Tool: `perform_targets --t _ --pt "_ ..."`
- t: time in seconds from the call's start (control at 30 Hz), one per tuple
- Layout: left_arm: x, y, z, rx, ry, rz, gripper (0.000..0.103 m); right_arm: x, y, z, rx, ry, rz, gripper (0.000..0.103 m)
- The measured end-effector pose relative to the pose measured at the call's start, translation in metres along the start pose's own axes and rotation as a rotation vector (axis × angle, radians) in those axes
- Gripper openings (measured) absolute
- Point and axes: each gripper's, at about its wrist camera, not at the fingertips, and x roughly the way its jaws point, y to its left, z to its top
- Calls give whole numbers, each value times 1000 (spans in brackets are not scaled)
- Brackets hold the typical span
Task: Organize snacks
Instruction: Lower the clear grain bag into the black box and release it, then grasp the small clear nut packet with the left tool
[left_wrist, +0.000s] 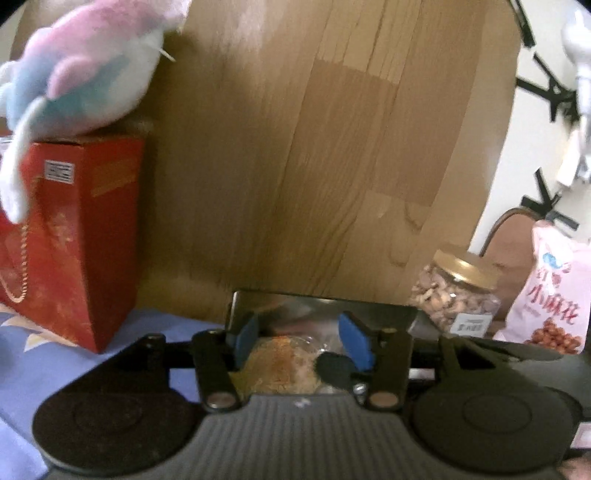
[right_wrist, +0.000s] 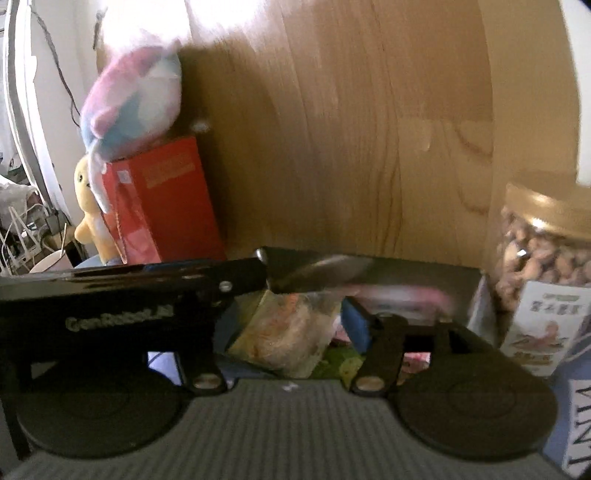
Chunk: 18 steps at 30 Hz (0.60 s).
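the left gripper (left_wrist: 303, 338) hangs over a dark tray (left_wrist: 388, 314), its blue pads (left_wrist: 246, 338) set apart with a clear-wrapped snack packet (left_wrist: 284, 365) lying between them; the pads do not look pressed on it, though blur makes this hard to judge. the right gripper (right_wrist: 295, 317) is over the same tray (right_wrist: 424, 284), its jaws apart around a clear packet of pale snack (right_wrist: 288, 332); only its right blue pad (right_wrist: 356, 325) shows, just beside the packet, and the left side is hidden behind the other gripper's black body, so whether it has hold of the packet i cannot tell. a jar of nuts (left_wrist: 456, 291) with a gold lid stands just right of the tray, with a pink snack bag (left_wrist: 550, 295) further right. a red box (left_wrist: 70, 236) stands at the left against a wooden panel (left_wrist: 314, 147), a pastel plush toy (left_wrist: 85, 74) on top.
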Motion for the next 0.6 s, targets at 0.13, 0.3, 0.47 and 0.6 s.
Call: perform_targets --t 0.13,0.3,0.47,0.6 --pt "-30 3 -7 -13 -3 -46 50 -38 2 -11 21 -49 -19 65" --pt "-63 7 -32 -20 56 -118 51 -87 -14 -45 143 -51 -36 65" --pt "-79 6 -70 -24 139 -165 51 -121 -37 -84 249 -41 -160 75" --pt "-81 7 -97 -32 194 -174 51 -114 -49 -100 295 40 -190 77"
